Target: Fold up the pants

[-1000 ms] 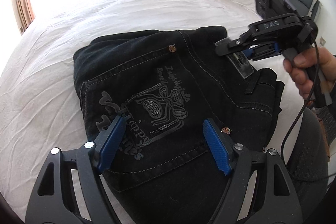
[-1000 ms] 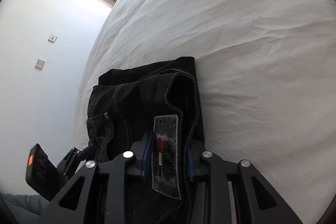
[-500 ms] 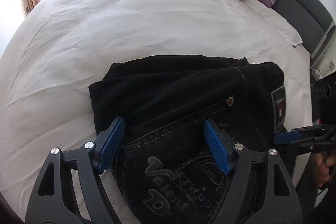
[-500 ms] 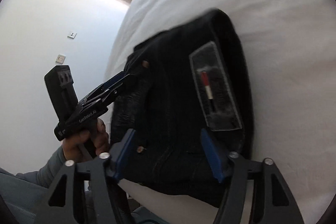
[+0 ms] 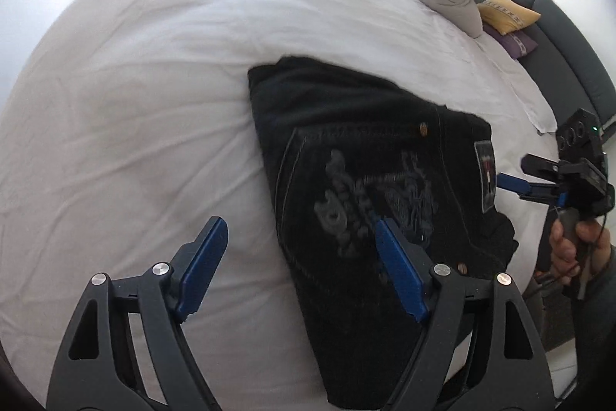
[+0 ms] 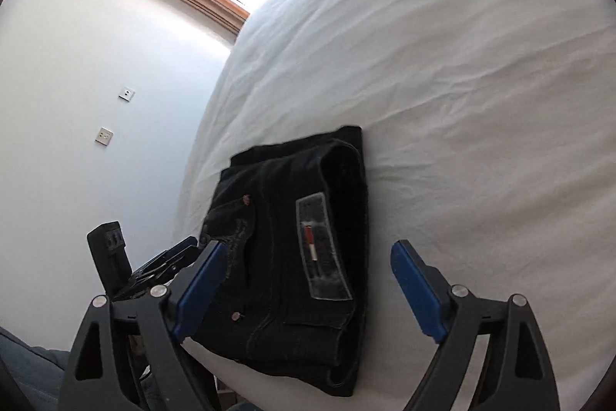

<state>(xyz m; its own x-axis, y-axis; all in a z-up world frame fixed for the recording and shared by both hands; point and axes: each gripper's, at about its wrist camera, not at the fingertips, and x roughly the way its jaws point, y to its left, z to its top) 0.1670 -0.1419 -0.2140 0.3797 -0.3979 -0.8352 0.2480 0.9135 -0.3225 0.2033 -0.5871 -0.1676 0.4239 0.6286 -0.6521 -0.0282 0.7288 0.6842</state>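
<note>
A: Item: pants [image 5: 369,187], black denim. Location?

B: On the bed [image 5: 154,103], near its close edge. Folded into a compact stack of several layers, back pocket with its pale print on top, waistband patch [image 6: 321,245] facing up along one side.

A: Left hand-held gripper [image 5: 300,268]?

B: Jaws spread wide, nothing between the pads. One finger hangs over the bare sheet, the other over the pocket; not pressing on the cloth as far as the view shows.

A: Right hand-held gripper [image 6: 304,287]?

B: Jaws opening, the pads standing off either side of the waistband end of the stack and clamping nothing. The pants lie loose.

A: Status of the fold?

B: Appears done: edges roughly square, no leg trailing out. One corner by the waistband bulges a little.

A: Remaining?

B: Probably only a light smoothing of that corner, if any, then pulling both tools clear.
</note>
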